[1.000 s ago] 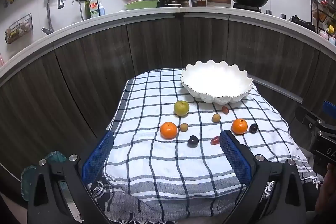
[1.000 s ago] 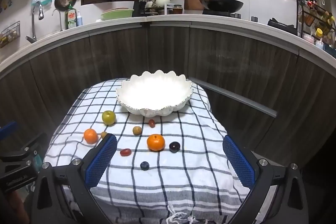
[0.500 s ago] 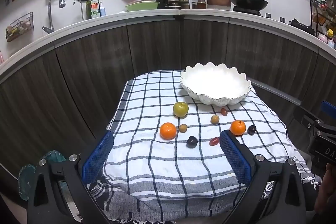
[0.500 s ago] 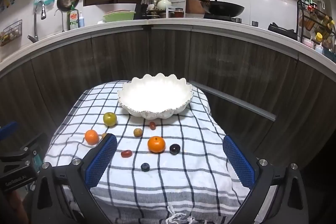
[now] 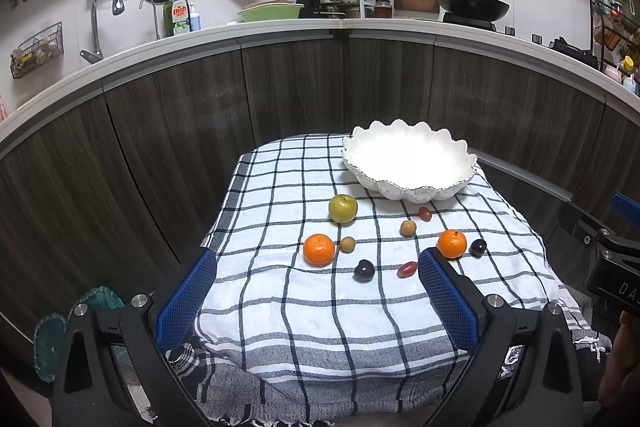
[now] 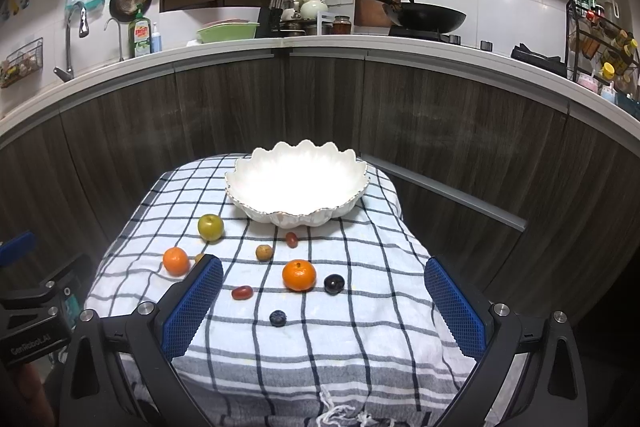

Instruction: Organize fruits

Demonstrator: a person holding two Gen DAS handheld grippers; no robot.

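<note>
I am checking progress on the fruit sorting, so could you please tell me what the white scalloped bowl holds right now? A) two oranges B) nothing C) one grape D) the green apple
B: the white bowl shows only its bare interior, while both oranges and the green apple lie on the checked cloth.

Dim kitchen, overexposed bowl (image 6: 298, 187), fisheye-warped edges
</note>
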